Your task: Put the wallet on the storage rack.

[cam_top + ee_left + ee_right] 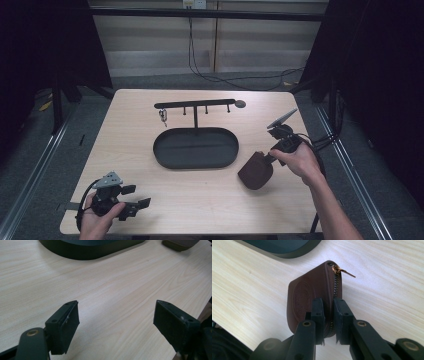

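A brown leather zip pouch (255, 171) is held over the table's right side, right of the tray. My right gripper (270, 157) is shut on the pouch (312, 292), its jaws pinching the zipped edge; a brass zipper pull (340, 270) sticks out at the far end. At the near left corner of the table my left gripper (132, 199) stands open above bare wood, nothing between its fingers (63, 326). A black oval tray (196, 147) sits mid-table, with a black hook rack (195, 105) rising behind it. A small key ring (163, 116) hangs from the rack's left hook.
The light wooden table (210, 205) is bordered by grey floor and metal rails. Cables run across the floor behind the table. The tray's rim (82, 253) lies ahead of the left gripper, and the tray's edge (287, 250) is just beyond the pouch.
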Demonstrator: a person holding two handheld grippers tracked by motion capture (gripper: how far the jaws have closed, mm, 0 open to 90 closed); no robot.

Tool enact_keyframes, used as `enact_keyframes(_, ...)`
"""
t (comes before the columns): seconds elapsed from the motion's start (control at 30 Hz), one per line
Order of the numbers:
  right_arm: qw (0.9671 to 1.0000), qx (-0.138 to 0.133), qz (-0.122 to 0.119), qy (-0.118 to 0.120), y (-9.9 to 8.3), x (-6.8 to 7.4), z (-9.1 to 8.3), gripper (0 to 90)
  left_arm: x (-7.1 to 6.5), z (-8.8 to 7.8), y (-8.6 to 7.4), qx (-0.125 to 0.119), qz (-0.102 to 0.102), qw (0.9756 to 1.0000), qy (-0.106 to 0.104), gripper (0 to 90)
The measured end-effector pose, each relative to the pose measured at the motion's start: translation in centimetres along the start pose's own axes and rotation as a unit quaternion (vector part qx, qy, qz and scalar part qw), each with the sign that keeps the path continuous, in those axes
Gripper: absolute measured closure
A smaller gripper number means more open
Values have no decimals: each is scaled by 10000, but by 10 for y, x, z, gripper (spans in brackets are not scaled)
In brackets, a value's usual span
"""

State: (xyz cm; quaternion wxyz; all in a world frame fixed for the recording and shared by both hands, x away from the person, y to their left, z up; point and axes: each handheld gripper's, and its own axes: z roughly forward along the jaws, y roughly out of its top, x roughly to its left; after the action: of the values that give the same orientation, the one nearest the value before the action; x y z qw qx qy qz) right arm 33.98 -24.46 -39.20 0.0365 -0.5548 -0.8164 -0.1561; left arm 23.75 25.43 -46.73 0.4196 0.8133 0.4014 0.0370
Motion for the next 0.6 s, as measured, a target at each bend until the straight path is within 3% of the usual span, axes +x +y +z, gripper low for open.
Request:
enact_keyframes(0.43, 9996, 140, -97, -217, 7, 6, -13, 815, 0, 0, 0, 12, -1, 10000, 14, 206)
enact_keyframes(0.6, 9993, 122, -30, -345, 10, 6, -21, 816, 0, 0, 0, 20, 5, 10000, 1, 206)
